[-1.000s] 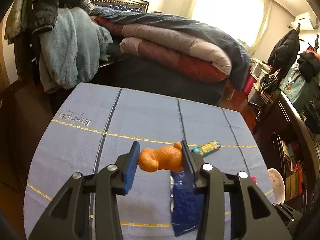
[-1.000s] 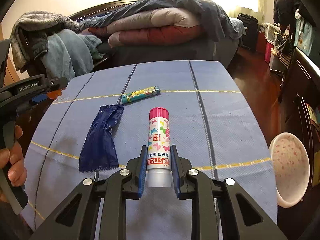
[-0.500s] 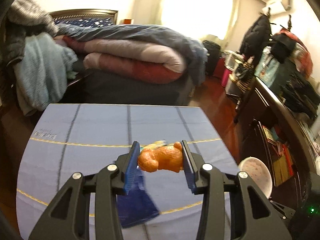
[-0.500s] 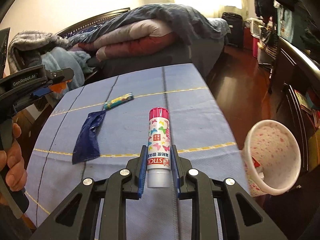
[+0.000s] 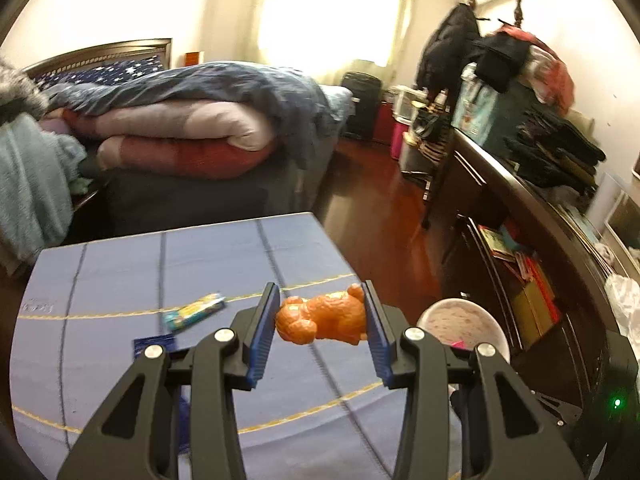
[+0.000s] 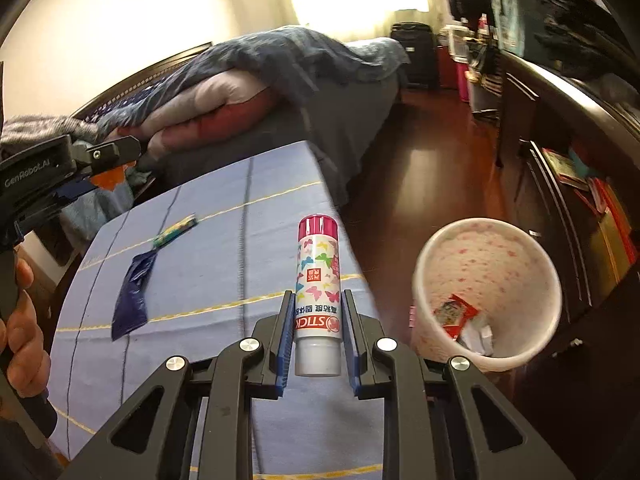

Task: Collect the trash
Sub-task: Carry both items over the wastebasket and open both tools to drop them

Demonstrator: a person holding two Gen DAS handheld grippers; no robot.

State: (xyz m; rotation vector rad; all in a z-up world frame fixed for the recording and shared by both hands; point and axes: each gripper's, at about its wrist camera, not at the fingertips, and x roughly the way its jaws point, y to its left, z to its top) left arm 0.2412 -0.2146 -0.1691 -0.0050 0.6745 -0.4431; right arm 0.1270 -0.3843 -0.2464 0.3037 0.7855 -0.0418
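Blue-padded fingers (image 5: 267, 330) of the left gripper (image 5: 322, 320) are clamped on a small orange moulded teddy-bear figure (image 5: 324, 320), while the right gripper (image 6: 318, 330) pinches the base of a white glue stick with a pink cap and butterfly print (image 6: 319, 284). Compared with a second ago, both views have swung rightward off the blue cloth-covered table (image 6: 224, 240): the pale pink speckled paper-cup bin (image 6: 486, 272) beside the table's right edge, then only a sliver at the frame's margin, now fills much of the right wrist view and shows in the left one (image 5: 464, 322), just right of the bear. That suggests both held items are being carried to the bin for dropping. Inside it lie a red-and-white wrapper and some crumpled white scraps (image 6: 464, 320). Left on the table are a dark blue foil wrapper (image 6: 132, 292) and a green-yellow candy wrapper (image 6: 176, 232), well apart from the bin and, I judge, next to collect.
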